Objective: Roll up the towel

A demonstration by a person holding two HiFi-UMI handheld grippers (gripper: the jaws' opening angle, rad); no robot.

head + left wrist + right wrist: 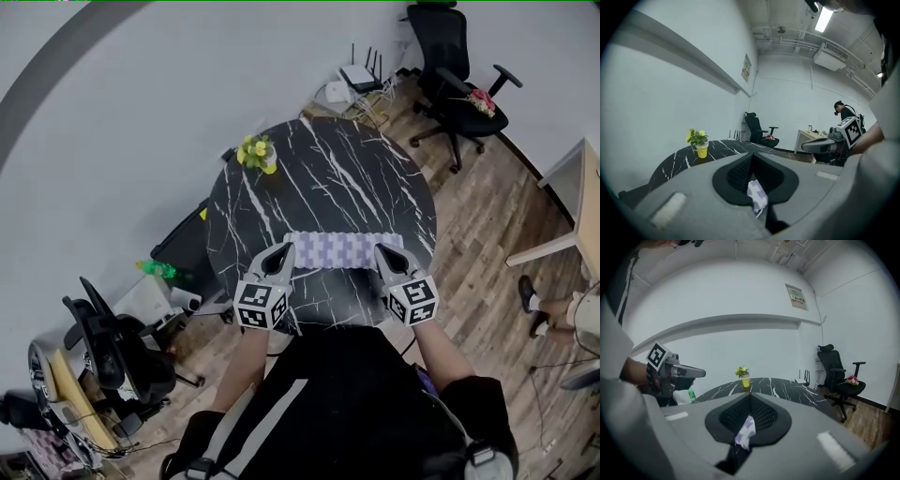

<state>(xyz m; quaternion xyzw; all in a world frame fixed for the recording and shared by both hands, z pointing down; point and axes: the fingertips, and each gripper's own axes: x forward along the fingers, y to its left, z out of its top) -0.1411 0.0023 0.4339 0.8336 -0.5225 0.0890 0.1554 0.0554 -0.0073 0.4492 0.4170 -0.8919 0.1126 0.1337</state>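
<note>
A white-and-lilac checked towel (342, 249) lies across the near half of the round black marble table (328, 178). My left gripper (282, 251) is shut on the towel's near left corner, and a bit of cloth (757, 196) shows pinched between its jaws. At the near right corner my right gripper (382, 251) is shut on the towel, with a fold of it (745, 431) caught between the black pads. Both corners are lifted a little off the tabletop. Each gripper shows in the other's view: the right gripper (829, 143) and the left gripper (677, 371).
A yellow pot with a plant (257, 153) stands at the table's far left edge. A black office chair (455, 66) and a white router (359, 75) are beyond the table. Another chair (108, 342) and a green bottle (159, 270) lie on the left. A desk (577, 202) is on the right.
</note>
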